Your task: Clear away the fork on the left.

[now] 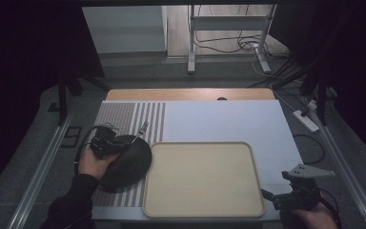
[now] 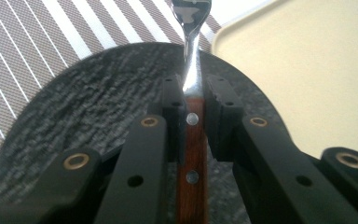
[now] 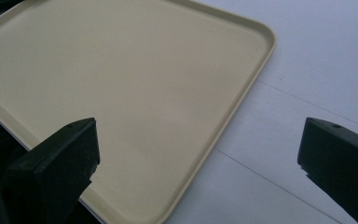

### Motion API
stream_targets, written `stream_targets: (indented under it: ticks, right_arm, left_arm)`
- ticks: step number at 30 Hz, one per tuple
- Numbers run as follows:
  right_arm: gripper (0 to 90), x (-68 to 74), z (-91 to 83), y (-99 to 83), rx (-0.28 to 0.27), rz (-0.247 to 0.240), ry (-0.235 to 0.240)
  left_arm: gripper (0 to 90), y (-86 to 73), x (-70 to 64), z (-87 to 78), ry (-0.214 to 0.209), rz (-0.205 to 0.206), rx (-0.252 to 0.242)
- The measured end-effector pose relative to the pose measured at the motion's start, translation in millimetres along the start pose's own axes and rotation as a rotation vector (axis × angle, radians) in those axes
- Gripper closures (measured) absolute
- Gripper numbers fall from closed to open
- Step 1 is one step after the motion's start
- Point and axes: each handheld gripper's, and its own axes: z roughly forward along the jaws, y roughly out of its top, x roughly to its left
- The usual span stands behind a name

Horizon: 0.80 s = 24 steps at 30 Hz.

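Your left gripper (image 2: 193, 116) has its jaws clamped on the wooden-handled fork (image 2: 192, 93) above the dark plate (image 2: 74, 121), so pickup looks done, placement remains; right gripper (image 3: 200, 154) waits wide open beside the bare tray (image 3: 121, 84).

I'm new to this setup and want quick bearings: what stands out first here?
The big cream tray lies bare at the middle of the table. Left of it, the left claw is shut on a wooden-handled fork over a dark round plate on a striped mat. The right claw hangs open at the tray's near right corner.
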Motion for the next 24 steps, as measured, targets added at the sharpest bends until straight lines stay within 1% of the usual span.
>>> stream_targets:
  ticks: [3, 8, 15, 19, 21, 24]
  right_arm:
    - [0.0, 0.0, 0.0, 0.0, 0.000, 0.000, 0.000]
    - [0.0, 0.2, -0.1, 0.1, 0.000, -0.001, 0.000]
    - [0.0, 0.2, -0.1, 0.0, 0.000, -0.004, 0.000]
    - [0.0, 0.9, 0.1, 0.0, -0.001, -0.007, -0.001]
    - [0.0, 1.0, 0.2, 0.1, -0.001, -0.009, -0.002]
    - [0.0, 1.0, 0.2, 0.1, 0.000, -0.008, -0.002]
  left_arm:
    - [78.7, -6.3, -7.0, -3.7, -0.007, -0.001, -0.008]
    - [78.7, -17.1, -18.3, -5.8, -0.017, 0.009, -0.001]
    - [78.7, -26.7, -36.6, -8.5, -0.023, 0.026, 0.001]
    - [78.7, -27.4, -48.6, -5.3, -0.034, 0.031, 0.004]
    - [78.7, -25.5, -55.4, -2.1, -0.040, 0.040, 0.009]
    - [78.7, -20.9, -65.7, 5.4, -0.050, 0.063, 0.019]
